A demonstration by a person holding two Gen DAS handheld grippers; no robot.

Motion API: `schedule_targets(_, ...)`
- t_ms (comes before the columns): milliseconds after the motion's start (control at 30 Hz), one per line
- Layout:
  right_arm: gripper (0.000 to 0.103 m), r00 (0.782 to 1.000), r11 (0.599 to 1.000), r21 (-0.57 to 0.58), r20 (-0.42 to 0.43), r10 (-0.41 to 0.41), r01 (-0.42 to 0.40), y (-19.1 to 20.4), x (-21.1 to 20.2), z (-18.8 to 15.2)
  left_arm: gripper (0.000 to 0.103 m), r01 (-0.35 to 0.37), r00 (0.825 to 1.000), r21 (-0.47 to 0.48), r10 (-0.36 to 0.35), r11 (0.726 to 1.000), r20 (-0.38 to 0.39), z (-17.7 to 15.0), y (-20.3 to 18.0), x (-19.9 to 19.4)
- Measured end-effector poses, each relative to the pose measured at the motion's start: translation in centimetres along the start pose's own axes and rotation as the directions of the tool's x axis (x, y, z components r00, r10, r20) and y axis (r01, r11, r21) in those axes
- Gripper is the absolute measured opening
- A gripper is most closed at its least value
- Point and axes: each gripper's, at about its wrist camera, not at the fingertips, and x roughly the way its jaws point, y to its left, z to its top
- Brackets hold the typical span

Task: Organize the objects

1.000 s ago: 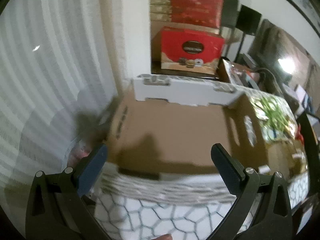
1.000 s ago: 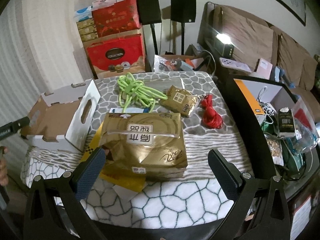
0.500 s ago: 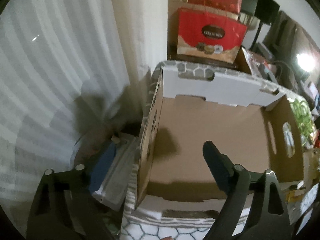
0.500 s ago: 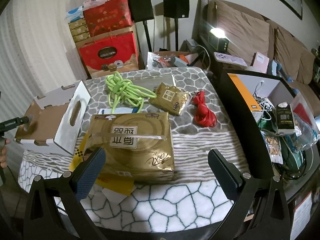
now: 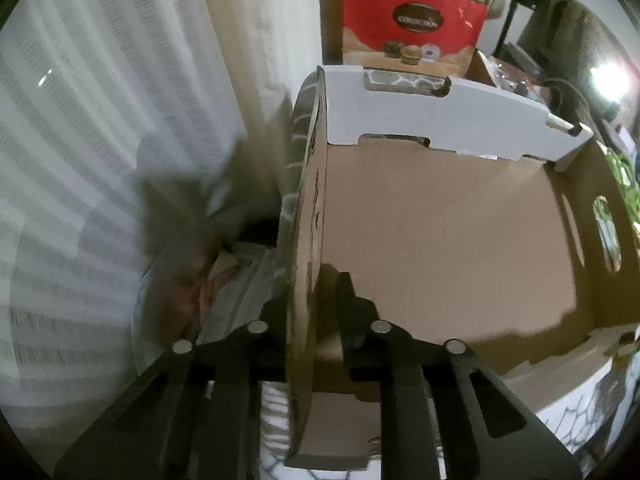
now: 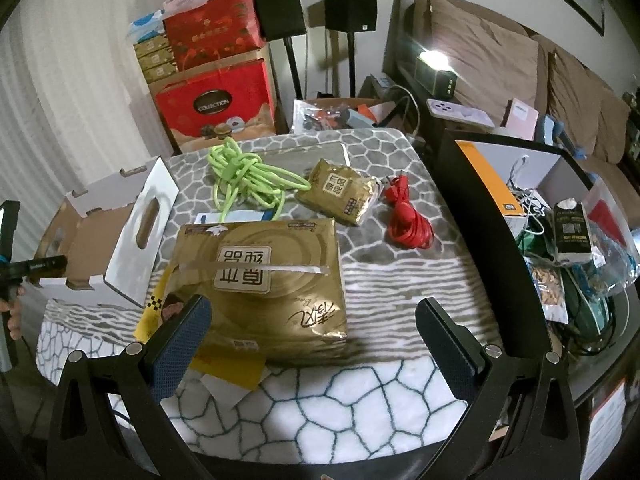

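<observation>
Cardboard fills our left view: the open cardboard box (image 5: 440, 232) stands at the left end of the bench (image 6: 360, 392), and our left claw (image 5: 310, 304) has just been closing and now pinches the box's side wall between its pads. Our right claw (image 6: 312, 332) hangs wide open above the bench edge, holding nothing, just over the large gold package (image 6: 264, 280). Beyond lie a green cord (image 6: 248, 176), a small gold packet (image 6: 340, 192) and a red cable (image 6: 408, 224).

wall: pale curtain (image 6: 60, 92) | sofa (image 6: 520, 60): brown | lamp (image 6: 434, 58): lit, perhaps | speakers (image 6: 350, 4): black
</observation>
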Motion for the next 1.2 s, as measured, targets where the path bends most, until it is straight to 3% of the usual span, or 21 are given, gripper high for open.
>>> schedule_targets(100,0.103,1.000,1.000,-0.007,0.000,0.003,-0.003,0.3,0.0,-0.1,0.006,0.029,1.000,0.011,-0.029,1.000,-0.006,-0.3,0.6,-0.2)
schedule_targets(467,0.103,1.000,1.000,-0.030,-0.002,0.005,-0.005,1.1,-0.1,-0.4,0.007,0.091,0.996,0.145,-0.088,0.985,-0.022,-1.5,1.5,-1.6)
schedule_targets(667,0.103,0.997,0.996,-0.052,-0.001,0.074,-0.074,2.3,-0.8,0.3,0.007,0.101,0.995,0.137,-0.100,0.985,-0.014,-1.5,1.6,-1.7)
schedule_targets(900,0.102,0.987,0.973,-0.165,-0.009,0.162,-0.161,7.9,-0.9,3.4,0.007,0.122,0.992,0.085,-0.122,0.989,-0.005,-1.5,2.4,-1.5)
schedule_targets(1000,0.098,0.978,0.960,-0.186,-0.037,0.204,-0.207,10.4,0.5,4.3,0.007,0.136,0.991,0.063,-0.136,0.989,-0.002,-1.5,2.7,-1.4)
schedule_targets(1100,0.085,0.960,0.943,-0.181,-0.092,0.266,-0.279,12.8,2.7,4.7,0.007,0.139,0.990,0.047,-0.139,0.989,0.003,-1.5,2.8,-1.3)
schedule_targets(1200,0.077,0.951,0.937,-0.183,-0.140,0.275,-0.298,14.8,5.0,4.9,0.007,0.142,0.990,0.036,-0.142,0.989,0.005,-1.6,2.8,-1.1)
